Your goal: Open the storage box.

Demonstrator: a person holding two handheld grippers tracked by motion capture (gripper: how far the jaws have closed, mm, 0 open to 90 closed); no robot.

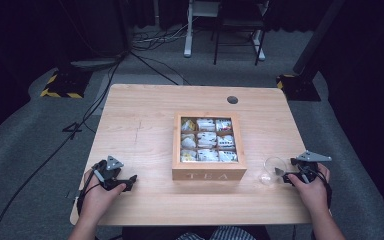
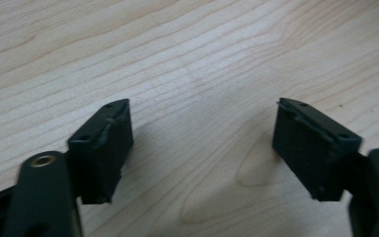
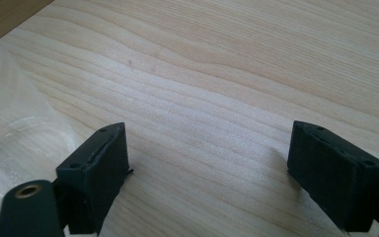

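Glass cup (image 1: 272, 170) stood clear and empty on the table (image 1: 145, 125), just beside the right gripper (image 1: 286, 173) and right of the tea box (image 1: 208, 172). That gripper's jaws gaped wide around bare wood, as did the left gripper's (image 1: 130, 181). A sound grip would probably mean sliding the right jaws squarely around the cup's wall and closing gently, since thin glass could tip or slip.

A light wooden table (image 1: 145, 125) with a round cable hole (image 1: 232, 99) at one o'clock stands on grey carpet (image 1: 25, 150). Black cables (image 1: 55, 145) trail across the floor from nine to eleven o'clock. Yellow-and-black striped stand bases (image 1: 60, 86) sit at ten and two o'clock. At twelve o'clock stand a white desk leg (image 1: 188, 30) and a dark chair frame (image 1: 237, 30). Darkness surrounds the room.
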